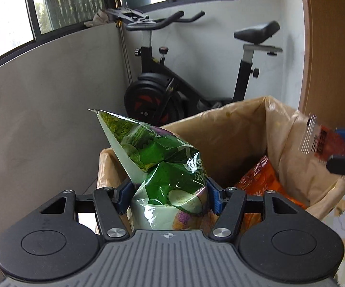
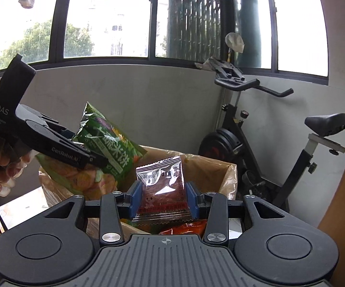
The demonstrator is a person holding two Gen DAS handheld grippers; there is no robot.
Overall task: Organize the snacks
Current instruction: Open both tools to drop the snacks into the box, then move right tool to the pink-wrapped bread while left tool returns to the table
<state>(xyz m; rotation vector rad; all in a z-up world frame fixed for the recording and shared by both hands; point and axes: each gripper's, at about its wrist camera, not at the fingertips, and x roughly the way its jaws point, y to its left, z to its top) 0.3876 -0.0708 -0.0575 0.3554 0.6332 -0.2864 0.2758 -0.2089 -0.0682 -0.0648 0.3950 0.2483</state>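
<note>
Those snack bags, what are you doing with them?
A person is sorting snacks with a two-finger gripper in each hand. The left gripper has its fingers pressed on a green bag, and the right gripper holds a small red packet. Both are held up over a box lined with a plastic bag. An orange packet already lies inside the box. Neither snack has been let go yet.

Black exercise bike (image 1: 196, 76) against grey wall (image 1: 52, 95) under windows (image 2: 112, 16)
</note>
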